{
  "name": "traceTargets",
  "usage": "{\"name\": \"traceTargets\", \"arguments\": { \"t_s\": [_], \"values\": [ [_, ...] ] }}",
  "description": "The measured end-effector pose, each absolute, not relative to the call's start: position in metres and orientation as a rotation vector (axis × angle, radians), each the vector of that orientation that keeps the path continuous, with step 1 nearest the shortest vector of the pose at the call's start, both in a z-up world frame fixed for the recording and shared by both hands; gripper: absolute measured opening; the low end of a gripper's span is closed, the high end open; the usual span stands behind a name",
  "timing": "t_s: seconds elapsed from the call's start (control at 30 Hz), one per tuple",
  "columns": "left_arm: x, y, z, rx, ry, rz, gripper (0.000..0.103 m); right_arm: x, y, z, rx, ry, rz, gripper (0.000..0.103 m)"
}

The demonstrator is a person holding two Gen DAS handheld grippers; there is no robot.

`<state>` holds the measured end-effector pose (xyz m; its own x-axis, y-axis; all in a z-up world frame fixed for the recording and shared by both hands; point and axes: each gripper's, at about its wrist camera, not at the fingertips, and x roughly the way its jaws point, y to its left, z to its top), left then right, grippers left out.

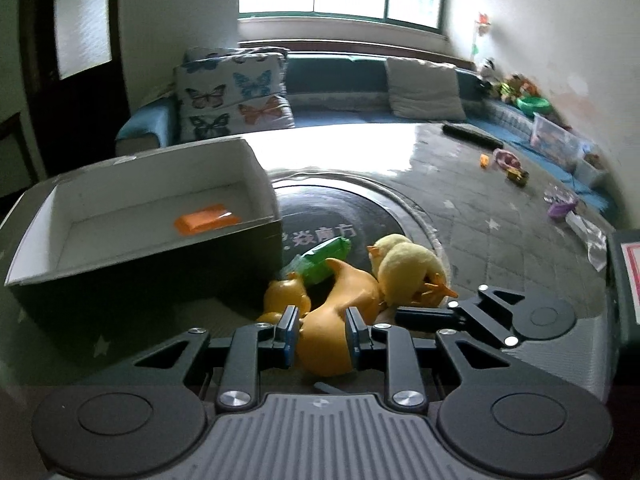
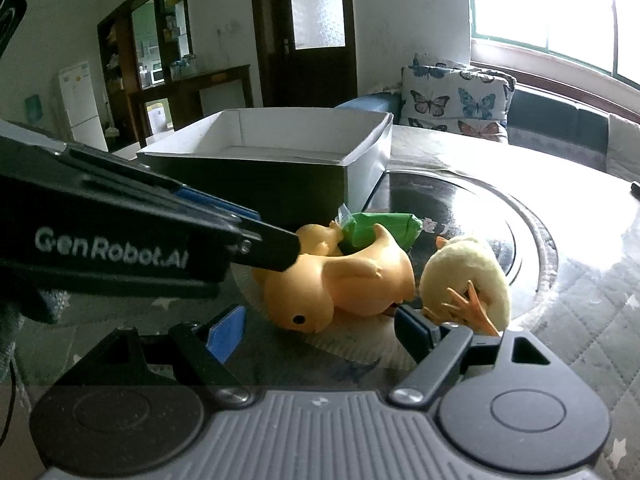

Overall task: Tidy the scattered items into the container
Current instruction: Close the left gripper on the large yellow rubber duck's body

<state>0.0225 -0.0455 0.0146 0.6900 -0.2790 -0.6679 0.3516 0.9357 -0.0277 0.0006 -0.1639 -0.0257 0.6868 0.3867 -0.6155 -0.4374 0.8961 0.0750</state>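
Observation:
An orange rubber duck [image 1: 340, 312] lies on its side on the table, next to a yellow plush duck [image 1: 408, 268] and a green packet [image 1: 320, 260]. My left gripper [image 1: 322, 336] is shut on the rubber duck's body. An open box [image 1: 152, 200] with white inside walls stands at the left and holds an orange packet [image 1: 206, 218]. In the right wrist view my right gripper [image 2: 320, 328] is open, its jaws on either side of the rubber duck's head [image 2: 304, 300], with the plush duck [image 2: 468, 276] beside the right finger. The left gripper [image 2: 276, 248] reaches in from the left. The box [image 2: 280, 140] stands behind.
A dark round turntable [image 1: 360, 216] sits in the middle of the quilted table cover. Small toys [image 1: 508, 164] and a black stick [image 1: 472, 136] lie far right. A sofa with a butterfly cushion [image 1: 232, 92] is behind the table.

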Motion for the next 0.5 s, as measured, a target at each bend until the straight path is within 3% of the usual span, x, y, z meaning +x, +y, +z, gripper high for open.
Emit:
{"name": "traceTargets", "arguments": {
  "t_s": [0.5],
  "values": [
    [0.047,-0.054,0.003,0.172,0.772,-0.509,0.028,0.013,-0.162,-0.031,-0.077,0.688,0.478,0.083]
  ]
}}
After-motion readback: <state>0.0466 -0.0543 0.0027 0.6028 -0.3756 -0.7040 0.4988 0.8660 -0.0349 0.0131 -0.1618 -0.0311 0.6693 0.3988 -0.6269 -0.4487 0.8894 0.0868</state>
